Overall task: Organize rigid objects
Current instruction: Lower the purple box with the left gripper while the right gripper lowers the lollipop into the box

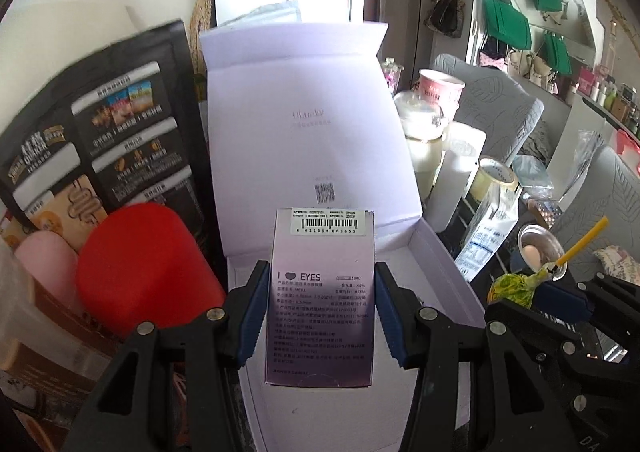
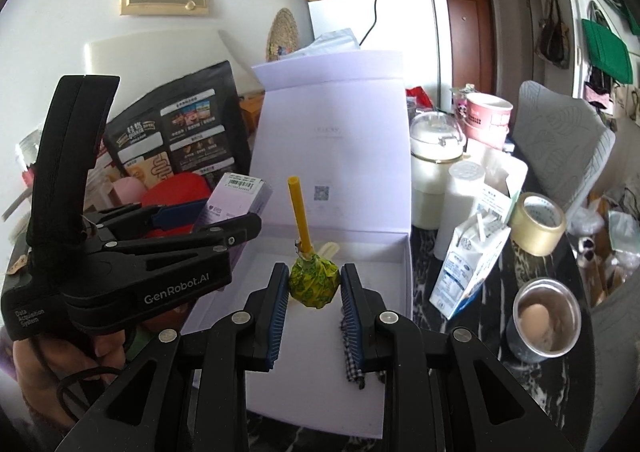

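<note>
both held things are seen hanging over the open white box (image 2: 396, 252), and the coming move is judged to turn on that relation: each thing sits directly above the box's shallow tray, so a lowering into it is what seems to be called for.

in the left wrist view, the left tongs (image 1: 322, 308) are closed to a middling width on the small purple carton (image 1: 322, 292), the blue pads pressing its two long side faces. the carton's long axis runs up the frame, away from the tongs, its barcode end farthest out and its near end low in the centre of the frame. the tray floor shows beneath and behind it, with the raised lid (image 1: 304, 112) filling the middle of the frame above.

in the right wrist view, the right tongs (image 2: 314, 288) are drawn narrow on the lollipop (image 2: 314, 284), gripped at its green-yellow wrapped head in the centre of the frame. its yellow stick points up the frame, slightly tilted left, toward the lid. a scrap of checked cloth is seen by the right pad.

in that view the left tongs and carton appear at centre left, over the tray's left edge, while the lollipop is held more centrally above the tray. neither thing can be said to touch the tray floor. clutter stands on the counter (image 2: 500, 292) beside the box.
</note>
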The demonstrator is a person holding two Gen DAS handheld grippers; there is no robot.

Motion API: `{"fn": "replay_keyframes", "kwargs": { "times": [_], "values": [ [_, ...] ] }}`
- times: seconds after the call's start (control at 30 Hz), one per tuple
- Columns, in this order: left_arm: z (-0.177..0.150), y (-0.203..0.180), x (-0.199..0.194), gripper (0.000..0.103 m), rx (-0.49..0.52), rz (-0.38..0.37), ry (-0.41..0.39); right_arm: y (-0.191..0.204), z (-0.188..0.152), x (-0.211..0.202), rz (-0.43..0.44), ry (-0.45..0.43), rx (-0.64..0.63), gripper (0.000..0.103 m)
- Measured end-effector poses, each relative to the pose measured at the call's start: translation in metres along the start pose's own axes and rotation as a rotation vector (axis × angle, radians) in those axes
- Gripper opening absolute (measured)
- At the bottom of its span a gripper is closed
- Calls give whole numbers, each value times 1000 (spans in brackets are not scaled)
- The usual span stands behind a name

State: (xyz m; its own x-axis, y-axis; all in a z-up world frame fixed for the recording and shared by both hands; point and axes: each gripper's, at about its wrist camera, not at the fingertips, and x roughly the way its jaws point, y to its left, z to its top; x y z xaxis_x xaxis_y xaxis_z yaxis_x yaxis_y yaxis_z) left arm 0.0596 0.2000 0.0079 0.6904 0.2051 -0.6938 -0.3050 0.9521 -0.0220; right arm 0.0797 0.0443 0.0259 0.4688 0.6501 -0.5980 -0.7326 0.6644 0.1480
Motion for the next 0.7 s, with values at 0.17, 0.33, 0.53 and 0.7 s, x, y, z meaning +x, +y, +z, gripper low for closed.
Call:
{"fn": "replay_keyframes", "kwargs": {
  "times": [0.17,0.33,0.53,0.7],
  "values": [
    [-5,0,20,51,8,10,51,-5,-10,20,1,59,11,26],
    [-10,-3,37,51,36,31,105,-9,-14,34,0,106,20,26],
    [-17,-7,58,51,39,22,171,-13,-20,52,-10,159,20,26],
    [-19,-14,69,51,47,14,205,-16,-26,63,-17,196,26,26]
  ]
}}
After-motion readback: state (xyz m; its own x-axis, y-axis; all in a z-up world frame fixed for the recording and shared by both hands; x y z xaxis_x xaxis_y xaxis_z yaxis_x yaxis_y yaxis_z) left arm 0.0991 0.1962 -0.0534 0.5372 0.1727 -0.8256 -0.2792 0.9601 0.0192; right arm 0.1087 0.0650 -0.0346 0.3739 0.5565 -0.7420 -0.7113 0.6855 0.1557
